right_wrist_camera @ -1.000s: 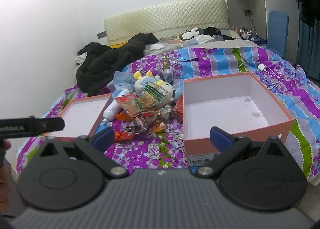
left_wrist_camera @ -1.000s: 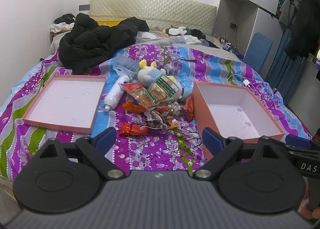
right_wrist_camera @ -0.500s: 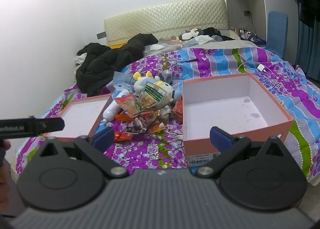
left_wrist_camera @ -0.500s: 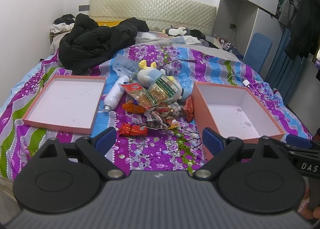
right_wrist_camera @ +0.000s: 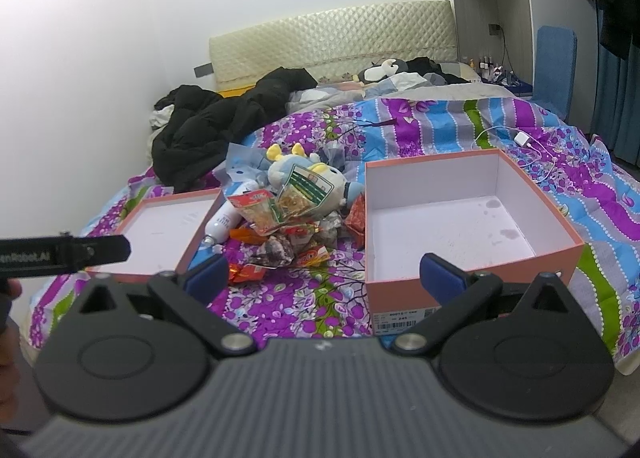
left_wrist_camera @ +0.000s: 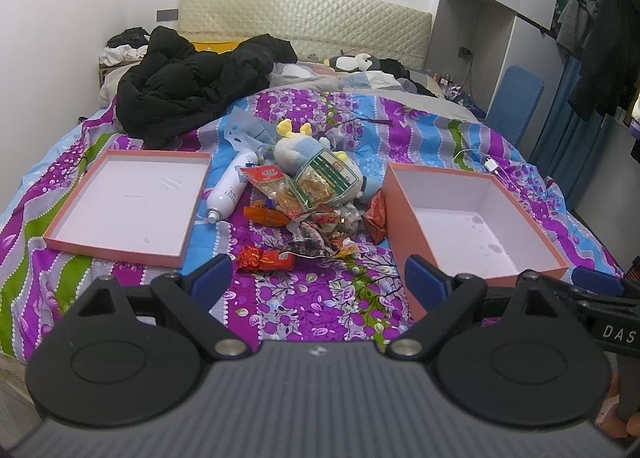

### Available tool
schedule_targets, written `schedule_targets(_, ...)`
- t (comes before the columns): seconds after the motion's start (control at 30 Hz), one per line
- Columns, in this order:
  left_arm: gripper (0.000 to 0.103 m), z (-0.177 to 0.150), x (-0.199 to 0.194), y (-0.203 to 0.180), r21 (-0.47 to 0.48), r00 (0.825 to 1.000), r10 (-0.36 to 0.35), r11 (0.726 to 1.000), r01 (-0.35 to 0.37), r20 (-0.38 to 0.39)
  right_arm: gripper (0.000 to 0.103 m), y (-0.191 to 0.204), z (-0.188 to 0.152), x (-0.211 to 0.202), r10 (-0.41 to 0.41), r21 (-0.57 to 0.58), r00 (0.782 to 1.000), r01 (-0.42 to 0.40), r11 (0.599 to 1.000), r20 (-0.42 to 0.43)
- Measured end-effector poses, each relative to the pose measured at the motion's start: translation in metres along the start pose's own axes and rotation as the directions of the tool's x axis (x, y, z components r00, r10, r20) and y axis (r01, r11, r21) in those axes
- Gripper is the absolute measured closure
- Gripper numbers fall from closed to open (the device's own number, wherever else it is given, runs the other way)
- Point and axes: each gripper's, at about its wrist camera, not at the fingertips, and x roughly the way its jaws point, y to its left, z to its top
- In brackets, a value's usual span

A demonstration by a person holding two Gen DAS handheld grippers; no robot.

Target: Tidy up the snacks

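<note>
A heap of snack packets (left_wrist_camera: 308,209) (right_wrist_camera: 280,225) lies mid-bed between a shallow pink box lid (left_wrist_camera: 128,197) (right_wrist_camera: 160,230) on the left and a deeper pink box (left_wrist_camera: 472,217) (right_wrist_camera: 460,217) on the right, both bare inside. A red wrapped snack (left_wrist_camera: 264,258) (right_wrist_camera: 246,272) lies nearest the front. My left gripper (left_wrist_camera: 316,282) is open, held short of the heap, nothing between its blue-tipped fingers. My right gripper (right_wrist_camera: 320,274) is open too, in front of the deep box's near-left corner.
A blue plush toy (left_wrist_camera: 304,149) and a white spray bottle (left_wrist_camera: 230,193) lie against the snacks. A black coat (left_wrist_camera: 192,89) is piled at the back left. A charger cable (right_wrist_camera: 516,141) lies behind the deep box. The floral bedspread (left_wrist_camera: 312,298) slopes to the bed's front edge.
Both views have shifted only slightly; the right gripper's view has edged a little closer to the bed. Nothing on the bed has moved.
</note>
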Motion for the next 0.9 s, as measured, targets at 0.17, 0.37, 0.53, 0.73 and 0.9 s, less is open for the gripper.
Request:
schedule_targets(0.17, 0.008, 0.000, 0.000, 0.000, -0.001, 1.000, -0.001, 1.000, 0.001, -0.002, 0.000, 0.002, 0.000, 0.000, 0.002, -0.004, 1.000, -0.002, 1.000, -0.002)
schedule_targets(0.37, 0.008, -0.004, 0.006, 0.002, -0.011, 0.999, -0.029, 1.000, 0.029, -0.017, 0.000, 0.001, -0.001, 0.002, 0.001, -0.001, 1.000, -0.001, 1.000, -0.008)
schedule_targets(0.53, 0.008, -0.005, 0.010, 0.008, -0.012, 0.999, -0.022, 1.000, 0.022, -0.025, 0.000, 0.003, -0.002, 0.008, 0.004, 0.008, 1.000, -0.004, 1.000, -0.018)
schedule_targets(0.73, 0.008, -0.005, 0.015, 0.015, -0.019, 0.999, -0.024, 1.000, 0.023, -0.037, 0.000, 0.003, -0.006, 0.015, 0.015, 0.040, 0.998, -0.013, 0.999, -0.053)
schedule_targets(0.9, 0.008, -0.009, 0.021, 0.016, -0.012, 0.998, -0.038, 0.999, 0.038, -0.049, 0.000, 0.002, -0.008, 0.020, 0.015, 0.049, 0.998, -0.012, 0.999, -0.059)
